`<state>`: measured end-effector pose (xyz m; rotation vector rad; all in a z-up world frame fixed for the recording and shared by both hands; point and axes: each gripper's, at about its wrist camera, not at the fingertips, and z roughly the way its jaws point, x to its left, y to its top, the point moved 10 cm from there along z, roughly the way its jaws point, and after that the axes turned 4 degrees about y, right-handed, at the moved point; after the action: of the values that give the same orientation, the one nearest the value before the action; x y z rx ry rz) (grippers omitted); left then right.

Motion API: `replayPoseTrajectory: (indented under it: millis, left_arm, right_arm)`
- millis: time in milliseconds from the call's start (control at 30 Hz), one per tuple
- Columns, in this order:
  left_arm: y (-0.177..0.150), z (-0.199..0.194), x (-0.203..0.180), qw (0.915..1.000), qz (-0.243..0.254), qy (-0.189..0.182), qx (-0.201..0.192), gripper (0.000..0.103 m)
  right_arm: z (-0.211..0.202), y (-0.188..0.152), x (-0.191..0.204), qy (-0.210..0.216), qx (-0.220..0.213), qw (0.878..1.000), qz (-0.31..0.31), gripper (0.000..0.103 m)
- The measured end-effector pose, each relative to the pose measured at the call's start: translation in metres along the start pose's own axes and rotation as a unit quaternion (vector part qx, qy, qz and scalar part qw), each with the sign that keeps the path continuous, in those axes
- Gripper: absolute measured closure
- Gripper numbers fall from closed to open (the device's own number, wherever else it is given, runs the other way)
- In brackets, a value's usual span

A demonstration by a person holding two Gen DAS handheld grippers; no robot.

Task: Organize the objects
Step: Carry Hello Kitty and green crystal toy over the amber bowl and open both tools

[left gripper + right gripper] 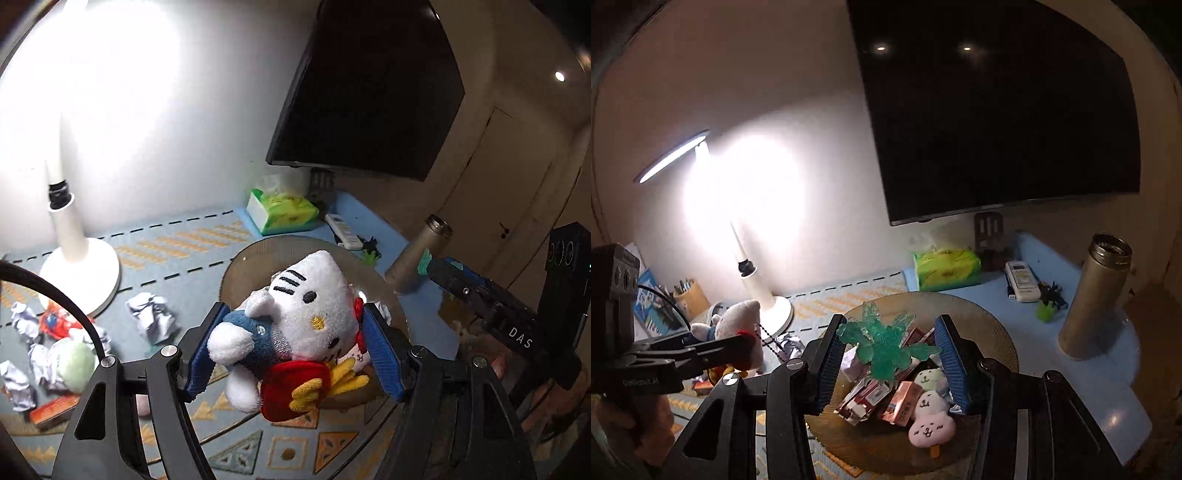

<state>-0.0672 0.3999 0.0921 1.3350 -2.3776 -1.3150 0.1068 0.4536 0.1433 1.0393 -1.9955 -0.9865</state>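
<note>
My left gripper is shut on a white cat plush with a blue outfit and red bag, held above the round brown tray. The plush also shows at the left of the right wrist view. My right gripper is shut on a translucent green toy, held over the tray. In the tray lie red-brown packets and a pastel ice-pop plush.
A white desk lamp stands at the left, with crumpled paper balls and small toys beside it. A green tissue pack, a remote and a metal flask stand at the back right. A dark TV hangs above.
</note>
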Motion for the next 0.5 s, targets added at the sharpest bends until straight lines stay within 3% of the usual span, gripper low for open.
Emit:
replayPoseTrajectory:
  millis: [167,367,500]
  left_arm:
    - [0.004,0.049,-0.016,0.9997,0.0,-0.011,0.023,0.033]
    - [0.001,0.07,-0.016,0.9996,-0.008,-0.01,0.027,0.031]
    - [-0.003,0.08,-0.014,0.9992,-0.011,-0.001,0.038,0.018]
  right_arm:
    - [0.027,-0.01,-0.021,-0.003,0.032,0.999,0.035,0.055]
    - [0.04,-0.024,-0.034,-0.012,0.047,0.998,0.047,0.054]
    - [0.048,-0.031,-0.043,-0.023,0.057,0.996,0.057,0.051]
